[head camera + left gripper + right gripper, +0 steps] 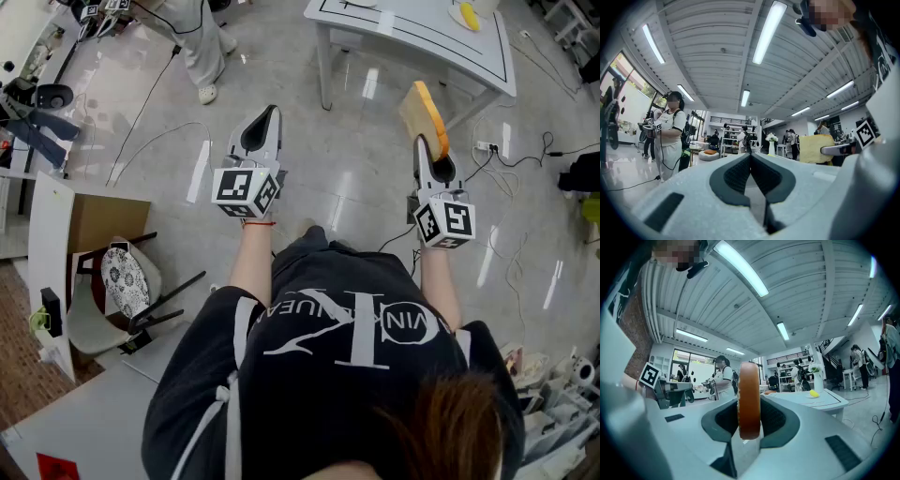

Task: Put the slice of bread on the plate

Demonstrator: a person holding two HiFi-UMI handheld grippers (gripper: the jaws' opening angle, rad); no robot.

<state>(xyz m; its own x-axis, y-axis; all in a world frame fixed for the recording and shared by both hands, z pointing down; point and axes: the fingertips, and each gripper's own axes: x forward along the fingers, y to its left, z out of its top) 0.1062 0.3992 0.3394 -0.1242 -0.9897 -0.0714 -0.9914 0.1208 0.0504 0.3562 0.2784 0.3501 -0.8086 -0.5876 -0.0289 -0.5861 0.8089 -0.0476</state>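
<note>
My right gripper (424,142) is shut on the slice of bread (424,114), tan with an orange-brown crust, held on edge in the air over the floor. In the right gripper view the bread (749,399) stands upright between the pads, crust towards the camera. My left gripper (272,112) is level to its left, shut with nothing in it; its dark pads meet in the left gripper view (750,157). That view also shows the bread (815,149) off to the right. I cannot clearly make out a plate.
A white table (417,42) stands ahead of the right gripper with a small yellow object (466,15) on it. Cables (511,178) trail over the glossy floor. A cardboard box (98,220) and a chair (127,281) stand at the left. A person (197,47) stands farther off.
</note>
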